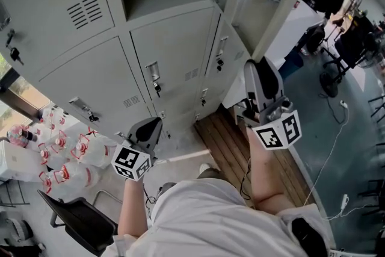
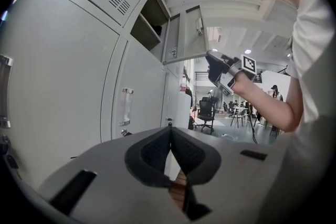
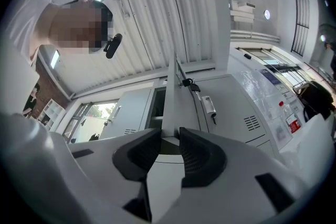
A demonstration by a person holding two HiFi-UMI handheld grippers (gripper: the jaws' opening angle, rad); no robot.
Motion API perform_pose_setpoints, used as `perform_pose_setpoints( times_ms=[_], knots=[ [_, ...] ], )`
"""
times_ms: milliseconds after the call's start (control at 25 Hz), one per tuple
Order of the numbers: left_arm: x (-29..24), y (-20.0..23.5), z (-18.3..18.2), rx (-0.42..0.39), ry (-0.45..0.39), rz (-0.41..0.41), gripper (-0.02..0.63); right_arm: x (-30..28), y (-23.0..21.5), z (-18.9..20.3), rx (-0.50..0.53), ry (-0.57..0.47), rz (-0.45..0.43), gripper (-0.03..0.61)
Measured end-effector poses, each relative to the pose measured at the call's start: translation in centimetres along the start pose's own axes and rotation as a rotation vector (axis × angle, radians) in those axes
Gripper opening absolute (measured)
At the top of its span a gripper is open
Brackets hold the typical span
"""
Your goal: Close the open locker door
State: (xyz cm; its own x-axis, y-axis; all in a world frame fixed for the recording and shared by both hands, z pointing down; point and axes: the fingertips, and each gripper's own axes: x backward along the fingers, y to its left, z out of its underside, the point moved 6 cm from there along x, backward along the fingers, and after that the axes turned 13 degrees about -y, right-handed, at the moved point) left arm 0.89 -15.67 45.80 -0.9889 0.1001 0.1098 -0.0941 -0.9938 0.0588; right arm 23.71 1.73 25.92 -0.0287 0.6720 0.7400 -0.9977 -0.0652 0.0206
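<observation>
The locker door [image 1: 255,12] is not yet closed: the right hand-held gripper [image 3: 169,134] straddles its edge, released; the left hand-held gripper [image 2: 170,131] is clenched, empty.

A shared workplace, part office and part workshop hall; a bank of grey metal lockers [image 1: 174,51] lines one wall; office chairs [image 2: 205,111] stand on the open floor beyond; a corrugated ceiling [image 3: 157,18] runs overhead; packs of bottled water [image 1: 60,156] sit beside the lockers.

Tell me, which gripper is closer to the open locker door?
Right. The right gripper is at the door, whose edge stands between its jaws. The left gripper hangs lower, by the closed lockers, well off the door.
</observation>
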Motion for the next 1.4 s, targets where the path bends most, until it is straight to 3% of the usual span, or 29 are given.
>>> perform_pose_setpoints(
  times_ms=[760, 1400],
  knots=[
    [5.8, 1.4, -0.4, -0.013, 0.015, -0.163, 0.003, -3.1, 4.7, 3.1, -0.148, -0.012, -0.139, 0.091],
    [9.7, 1.5, -1.1, -0.045, 0.009, -0.372, 0.003, -6.7, 6.8, 6.7, -0.292, -0.012, -0.286, 0.087]
  ],
)
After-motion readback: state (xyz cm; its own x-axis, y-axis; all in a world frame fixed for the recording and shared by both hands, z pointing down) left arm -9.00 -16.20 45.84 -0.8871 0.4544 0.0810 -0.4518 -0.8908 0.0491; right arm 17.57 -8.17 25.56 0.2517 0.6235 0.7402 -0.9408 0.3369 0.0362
